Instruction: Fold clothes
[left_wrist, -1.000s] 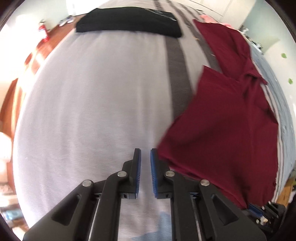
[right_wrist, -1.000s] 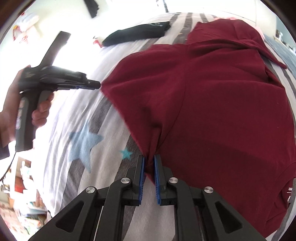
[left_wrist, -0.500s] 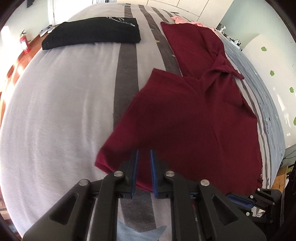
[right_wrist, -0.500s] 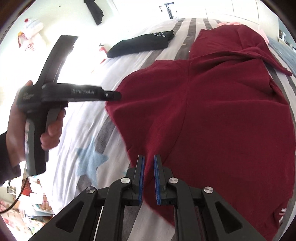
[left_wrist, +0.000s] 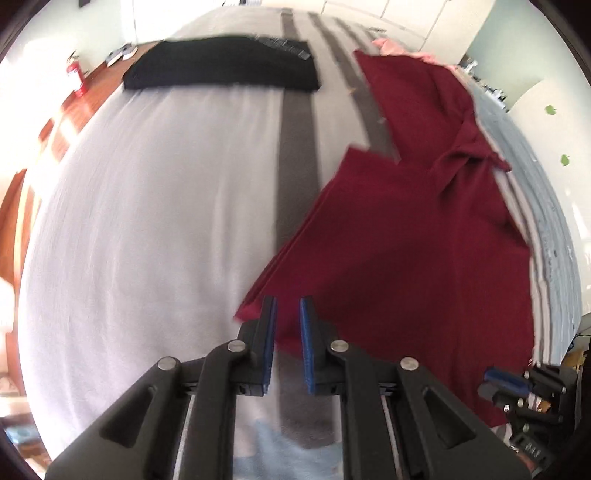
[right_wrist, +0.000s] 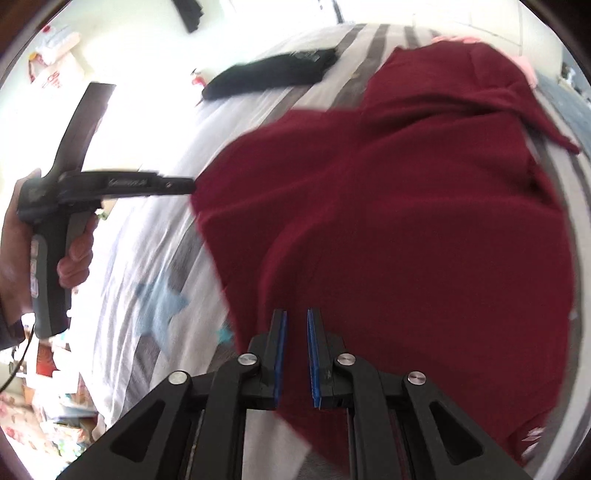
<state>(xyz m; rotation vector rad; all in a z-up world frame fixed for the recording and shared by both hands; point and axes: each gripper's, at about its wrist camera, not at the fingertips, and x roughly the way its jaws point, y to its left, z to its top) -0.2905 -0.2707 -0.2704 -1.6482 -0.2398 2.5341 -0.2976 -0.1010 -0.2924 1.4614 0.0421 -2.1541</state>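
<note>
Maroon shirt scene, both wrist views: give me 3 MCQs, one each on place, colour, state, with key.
1. Where does the folded black garment lie on the bed?
A. far end, apart from the maroon shirt
B. on top of the maroon shirt
C. between the left gripper's fingers

2. What colour are the finger pads?
A. red
B. blue
C. white

3. How do the left gripper jaws stand?
A. pressed fully together
B. parted by a narrow gap
C. out of view

Key: A, bedsheet shows between it and the maroon shirt; B, blue strips line both grippers' fingers, right gripper too; B, fabric shows through the gap.
</note>
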